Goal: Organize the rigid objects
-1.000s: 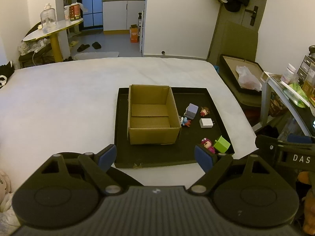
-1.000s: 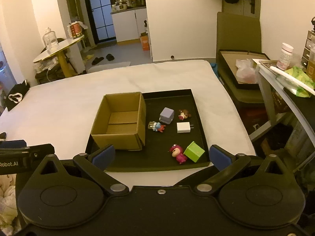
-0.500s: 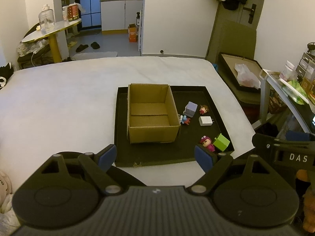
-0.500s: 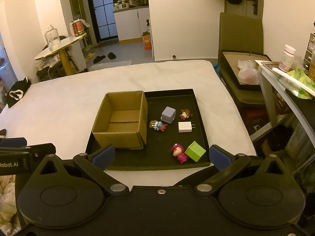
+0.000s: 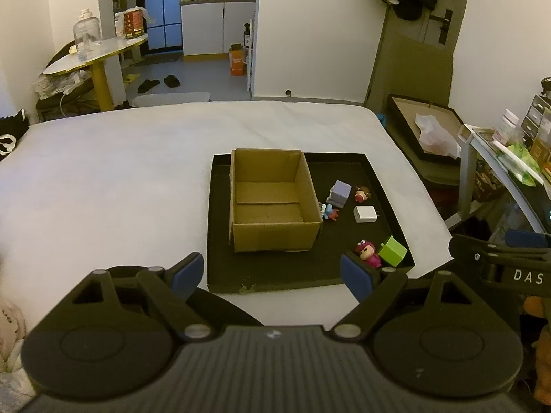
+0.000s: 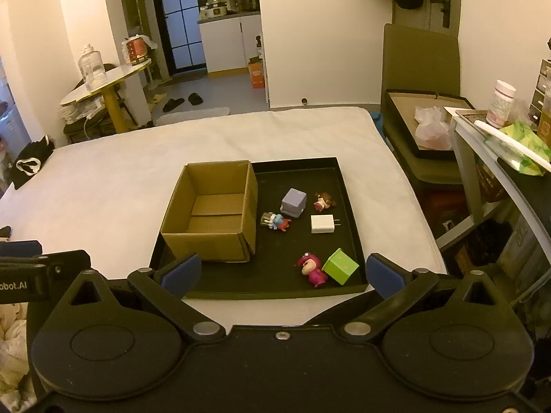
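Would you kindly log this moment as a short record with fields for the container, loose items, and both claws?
surface: black tray on a white bed
container: open cardboard box, left part of tray, nothing visible inside
loose items: purple cube, white charger, green cube, pink figurine, small brown-haired figurine, blue-red figurine
left claw: open, holding nothing, short of the tray
right claw: open, holding nothing, above the tray's near edge
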{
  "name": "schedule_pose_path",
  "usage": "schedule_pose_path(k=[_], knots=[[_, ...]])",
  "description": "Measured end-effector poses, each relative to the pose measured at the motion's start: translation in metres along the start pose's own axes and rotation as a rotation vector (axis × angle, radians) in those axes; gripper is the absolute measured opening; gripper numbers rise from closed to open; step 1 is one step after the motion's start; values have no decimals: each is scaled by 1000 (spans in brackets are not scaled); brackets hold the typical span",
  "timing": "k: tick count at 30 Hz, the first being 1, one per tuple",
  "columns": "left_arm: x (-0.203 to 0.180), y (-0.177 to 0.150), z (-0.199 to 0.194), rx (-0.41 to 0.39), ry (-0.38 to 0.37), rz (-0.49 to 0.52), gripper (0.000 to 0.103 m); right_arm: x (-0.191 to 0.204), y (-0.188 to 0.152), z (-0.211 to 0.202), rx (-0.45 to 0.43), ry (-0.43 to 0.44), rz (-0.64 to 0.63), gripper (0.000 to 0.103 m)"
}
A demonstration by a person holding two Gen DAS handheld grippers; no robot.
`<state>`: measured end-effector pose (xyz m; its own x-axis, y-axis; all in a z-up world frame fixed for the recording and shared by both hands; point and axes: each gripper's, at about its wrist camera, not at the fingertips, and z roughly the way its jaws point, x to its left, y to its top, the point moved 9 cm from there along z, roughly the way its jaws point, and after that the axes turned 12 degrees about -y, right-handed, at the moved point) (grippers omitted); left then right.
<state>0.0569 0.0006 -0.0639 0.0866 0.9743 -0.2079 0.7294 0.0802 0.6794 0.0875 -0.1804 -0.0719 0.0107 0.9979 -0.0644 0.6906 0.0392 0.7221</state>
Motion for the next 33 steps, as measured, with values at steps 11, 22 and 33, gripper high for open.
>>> schedule_pose_path(k=[11, 22, 33], knots=[[3, 1, -1, -1, 4, -2, 86, 0, 0, -1, -1, 3, -4, 103], [8, 1, 1, 6, 15, -1, 86, 1, -1, -2, 2, 10, -3, 103], [7, 1, 4, 11, 7, 0, 86, -2, -4, 6, 17, 12, 9, 103]])
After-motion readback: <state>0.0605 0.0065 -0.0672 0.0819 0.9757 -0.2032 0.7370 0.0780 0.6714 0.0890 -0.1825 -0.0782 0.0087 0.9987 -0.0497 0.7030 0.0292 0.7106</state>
